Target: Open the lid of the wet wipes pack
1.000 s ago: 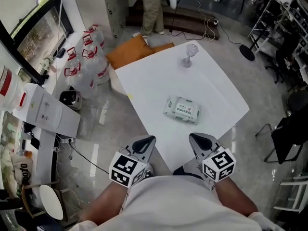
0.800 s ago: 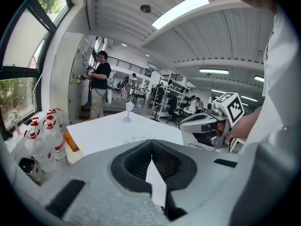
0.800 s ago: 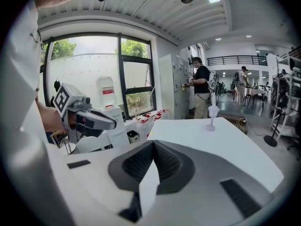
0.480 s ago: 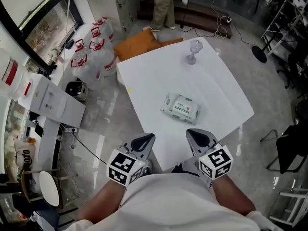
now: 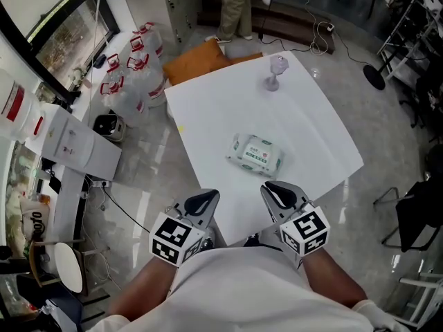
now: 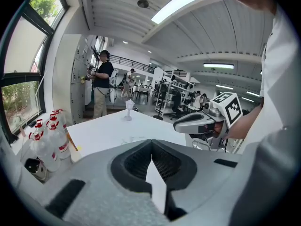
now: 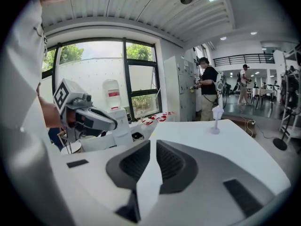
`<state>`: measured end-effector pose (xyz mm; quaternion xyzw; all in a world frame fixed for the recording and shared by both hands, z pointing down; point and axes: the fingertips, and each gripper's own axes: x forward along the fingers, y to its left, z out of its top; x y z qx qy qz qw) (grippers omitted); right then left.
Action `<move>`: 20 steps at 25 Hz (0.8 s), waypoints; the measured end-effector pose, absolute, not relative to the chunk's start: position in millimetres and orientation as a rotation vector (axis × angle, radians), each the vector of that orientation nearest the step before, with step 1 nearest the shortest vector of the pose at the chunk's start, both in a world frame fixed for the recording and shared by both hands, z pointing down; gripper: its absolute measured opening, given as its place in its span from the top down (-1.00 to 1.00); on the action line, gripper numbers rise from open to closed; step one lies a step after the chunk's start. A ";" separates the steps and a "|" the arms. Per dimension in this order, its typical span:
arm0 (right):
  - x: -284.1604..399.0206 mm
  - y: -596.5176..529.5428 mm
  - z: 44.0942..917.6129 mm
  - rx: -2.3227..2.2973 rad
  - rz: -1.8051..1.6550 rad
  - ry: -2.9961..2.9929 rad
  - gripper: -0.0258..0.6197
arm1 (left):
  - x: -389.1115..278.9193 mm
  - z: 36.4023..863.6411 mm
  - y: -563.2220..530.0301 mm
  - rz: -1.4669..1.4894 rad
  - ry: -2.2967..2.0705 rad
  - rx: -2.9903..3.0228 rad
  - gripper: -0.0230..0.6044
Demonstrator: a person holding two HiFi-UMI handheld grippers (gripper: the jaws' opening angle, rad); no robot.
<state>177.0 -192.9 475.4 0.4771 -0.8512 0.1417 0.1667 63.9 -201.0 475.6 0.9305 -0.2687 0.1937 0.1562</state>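
Note:
The wet wipes pack (image 5: 257, 153), white with a green label, lies flat near the middle of the white table (image 5: 311, 126), its lid down. Both grippers hover at the table's near corner, short of the pack and touching nothing. In the head view my left gripper (image 5: 210, 195) is on the left, and in its own view the left gripper (image 6: 151, 144) has its jaws meeting at the tips. My right gripper (image 5: 268, 187) is on the right. The right gripper view shows the right gripper (image 7: 153, 146) with a narrow gap; its jaws have just been opening, with nothing between them.
A clear stemmed glass (image 5: 274, 72) stands at the table's far corner. On the floor to the left are several water jugs (image 5: 131, 75), an orange board (image 5: 197, 64) and a white dispenser (image 5: 76, 151). A person (image 5: 235, 5) stands beyond the table. A dark chair (image 5: 415, 206) is at the right.
Both grippers have edged a little forward towards the table's near corner. The wipes pack has kept its place on the table.

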 end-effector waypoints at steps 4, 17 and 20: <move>176.2 -194.5 477.1 1.337 0.405 -2.426 0.75 | 63.7 475.8 -205.5 0.559 -0.776 2.664 0.90; 185.2 -231.3 512.9 1.219 0.160 -2.253 0.76 | 46.7 486.8 -212.8 0.563 -0.844 2.621 0.90; 191.9 -253.6 541.8 1.144 0.062 -2.136 0.76 | 36.4 492.4 -210.9 0.570 -0.875 2.591 0.90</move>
